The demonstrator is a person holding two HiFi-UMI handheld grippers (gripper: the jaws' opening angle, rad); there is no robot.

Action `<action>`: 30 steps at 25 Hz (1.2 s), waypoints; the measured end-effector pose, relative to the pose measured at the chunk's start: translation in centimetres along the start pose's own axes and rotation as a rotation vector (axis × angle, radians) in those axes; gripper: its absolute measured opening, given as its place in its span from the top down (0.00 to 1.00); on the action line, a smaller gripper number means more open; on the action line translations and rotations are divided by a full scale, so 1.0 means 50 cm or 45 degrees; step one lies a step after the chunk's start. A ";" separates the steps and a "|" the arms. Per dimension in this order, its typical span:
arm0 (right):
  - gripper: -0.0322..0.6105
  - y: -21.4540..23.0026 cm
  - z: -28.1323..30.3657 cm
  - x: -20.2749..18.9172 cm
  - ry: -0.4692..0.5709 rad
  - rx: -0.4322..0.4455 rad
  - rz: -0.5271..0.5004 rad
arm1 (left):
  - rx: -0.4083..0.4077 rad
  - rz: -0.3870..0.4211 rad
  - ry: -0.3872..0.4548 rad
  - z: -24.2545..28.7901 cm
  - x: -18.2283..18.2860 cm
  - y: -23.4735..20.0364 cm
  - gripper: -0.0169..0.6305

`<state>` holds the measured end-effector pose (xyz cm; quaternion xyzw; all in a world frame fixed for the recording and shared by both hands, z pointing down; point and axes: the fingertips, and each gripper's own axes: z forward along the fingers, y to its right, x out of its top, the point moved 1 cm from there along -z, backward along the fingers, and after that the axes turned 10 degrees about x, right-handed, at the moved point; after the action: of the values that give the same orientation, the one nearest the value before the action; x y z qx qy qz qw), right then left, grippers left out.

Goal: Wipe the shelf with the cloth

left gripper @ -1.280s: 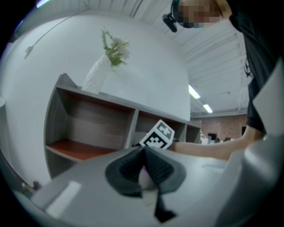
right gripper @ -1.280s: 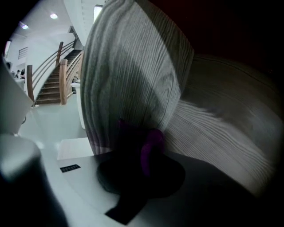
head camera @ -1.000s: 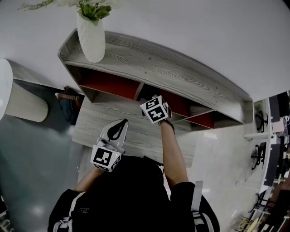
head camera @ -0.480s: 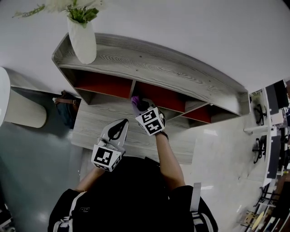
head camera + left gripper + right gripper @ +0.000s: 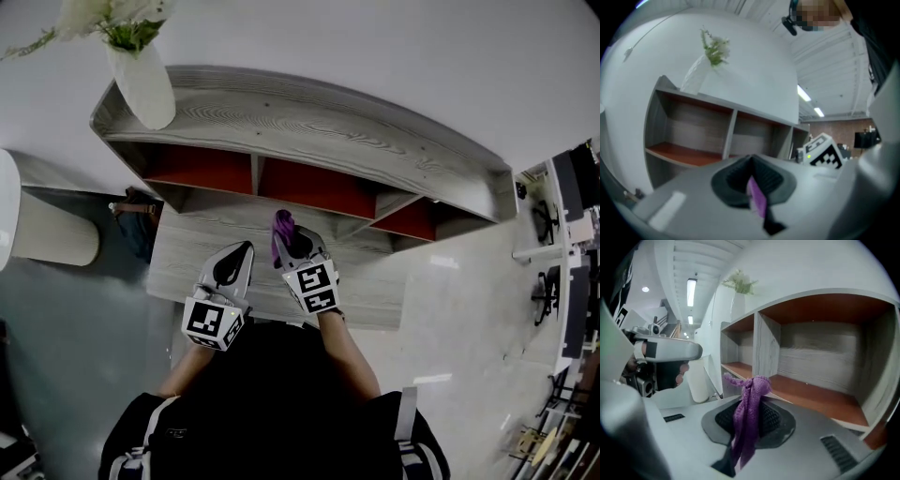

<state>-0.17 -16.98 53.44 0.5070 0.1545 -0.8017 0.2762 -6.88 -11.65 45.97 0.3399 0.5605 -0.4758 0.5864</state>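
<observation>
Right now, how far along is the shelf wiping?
Done: cannot tell; the grey wood-grain shelf shows no wipe marks. In hand: the right gripper is shut on the purple knitted cloth, outside the red-lined compartments. The left gripper pinches a purple sliver. Remaining: the wiping itself.

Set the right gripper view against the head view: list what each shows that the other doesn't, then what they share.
Right gripper view only: ceiling lights, the grey back wall inside a compartment, and a close look at the right gripper shut on the purple cloth.
Head view only: that gripper's marker cube, the person's dark shoulders, the floor.
Both: the cloth, the shelf, the white vase, the left gripper.
</observation>
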 end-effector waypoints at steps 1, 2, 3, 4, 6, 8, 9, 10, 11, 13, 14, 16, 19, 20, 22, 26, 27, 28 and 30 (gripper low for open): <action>0.87 -0.002 -0.012 -0.003 0.024 -0.008 0.032 | 0.002 0.003 -0.002 0.001 0.000 0.006 0.97; 0.87 -0.004 -0.022 -0.004 0.050 -0.015 0.059 | 0.004 0.005 -0.003 0.001 0.000 0.012 0.97; 0.87 -0.007 -0.033 -0.008 0.068 -0.022 0.077 | 0.006 0.006 -0.006 0.001 -0.001 0.020 0.97; 0.87 -0.009 -0.043 -0.013 0.075 -0.030 0.091 | 0.008 0.006 -0.008 0.000 -0.003 0.029 0.97; 0.87 -0.012 -0.063 -0.023 0.089 -0.040 0.116 | 0.013 0.007 -0.012 0.000 -0.005 0.048 0.97; 0.87 -0.012 -0.084 -0.026 0.119 -0.040 0.149 | 0.021 0.002 -0.013 0.001 -0.006 0.065 0.97; 0.87 -0.011 -0.093 -0.028 0.131 -0.040 0.161 | 0.026 -0.005 -0.012 0.002 -0.005 0.072 0.97; 0.87 -0.009 -0.102 -0.031 0.139 -0.043 0.167 | 0.031 -0.011 -0.008 0.003 -0.003 0.078 0.97; 0.87 -0.006 -0.112 -0.032 0.147 -0.049 0.170 | 0.034 -0.013 -0.003 0.004 -0.001 0.085 0.97; 0.87 0.001 -0.135 -0.032 0.172 -0.073 0.172 | 0.038 -0.005 0.004 0.004 0.001 0.101 0.97; 0.87 0.005 -0.148 -0.032 0.187 -0.089 0.175 | 0.038 0.002 0.006 0.004 0.002 0.110 0.97; 0.87 0.012 -0.176 -0.033 0.212 -0.123 0.190 | 0.036 0.014 0.007 0.004 0.004 0.127 0.97; 0.87 0.020 -0.217 -0.028 0.253 -0.171 0.209 | 0.019 0.034 0.012 0.003 0.007 0.151 0.97; 0.87 0.023 -0.230 -0.023 0.271 -0.187 0.211 | 0.011 0.038 0.015 0.003 0.008 0.158 0.97; 0.87 0.028 -0.253 -0.014 0.303 -0.219 0.211 | -0.006 0.033 0.017 0.004 0.007 0.169 0.97; 0.87 0.036 -0.295 -0.001 0.343 -0.272 0.207 | -0.031 0.025 0.023 0.007 0.011 0.186 0.97; 0.87 0.039 -0.306 0.003 0.355 -0.287 0.204 | -0.036 0.031 0.026 0.008 0.013 0.189 0.97; 0.87 0.042 -0.316 0.005 0.365 -0.302 0.202 | -0.041 0.039 0.029 0.009 0.015 0.193 0.97; 0.87 0.046 -0.333 0.009 0.381 -0.329 0.200 | -0.052 0.049 0.034 0.010 0.017 0.196 0.97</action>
<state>13.18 -10.15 45.79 0.5913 0.2554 -0.6669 0.3747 2.43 -9.14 43.86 0.3450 0.5711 -0.4484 0.5947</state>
